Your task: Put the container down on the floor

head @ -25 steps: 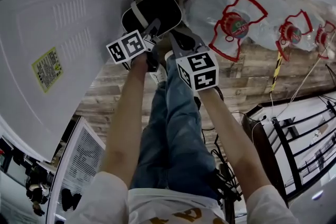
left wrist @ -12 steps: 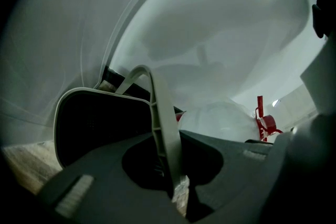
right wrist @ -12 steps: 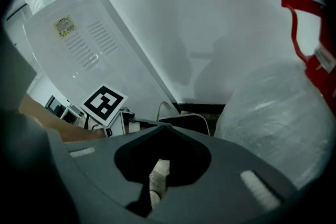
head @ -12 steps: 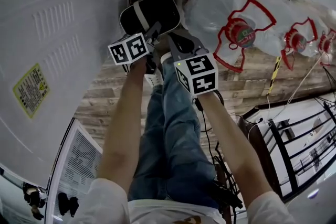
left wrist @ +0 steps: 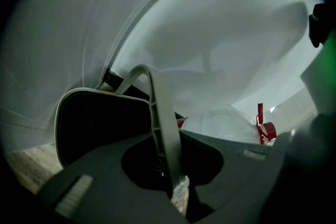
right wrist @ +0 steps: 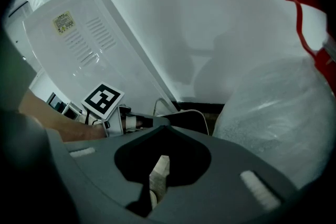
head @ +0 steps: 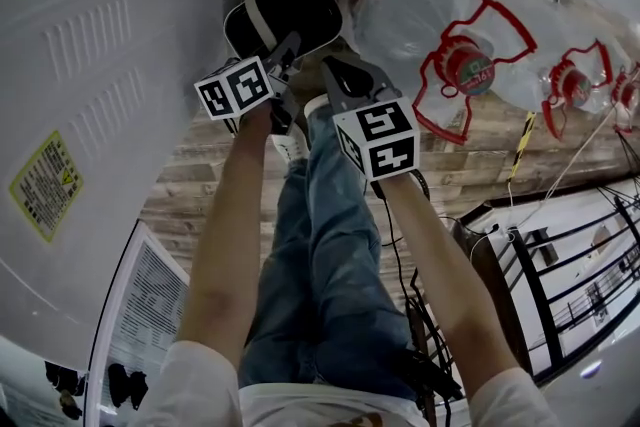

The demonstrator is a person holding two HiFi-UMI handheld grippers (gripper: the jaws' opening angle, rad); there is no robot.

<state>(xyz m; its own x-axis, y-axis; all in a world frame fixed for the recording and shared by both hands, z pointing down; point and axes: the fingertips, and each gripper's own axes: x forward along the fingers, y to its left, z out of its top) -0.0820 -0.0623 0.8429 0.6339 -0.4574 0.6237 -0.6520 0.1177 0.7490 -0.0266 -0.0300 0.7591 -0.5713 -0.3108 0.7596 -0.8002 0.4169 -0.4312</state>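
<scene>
Container (head: 290, 10) hangs near the floor (head: 200, 185), between white appliance (head: 100, 115) and bag (head: 410, 15). Left gripper (left wrist: 176, 186) fingers are pinched on its grey handle (left wrist: 160, 113). Right gripper (right wrist: 157, 176) fingers are pressed on a pale strip (right wrist: 159, 170), likely the same handle. Lower it straight and level, clear of the bag, and release only once the base sits flat.

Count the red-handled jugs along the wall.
3. One jug right of the black container, a second jug further right, a third jug cut by the right edge; more may lie beyond it.
</scene>
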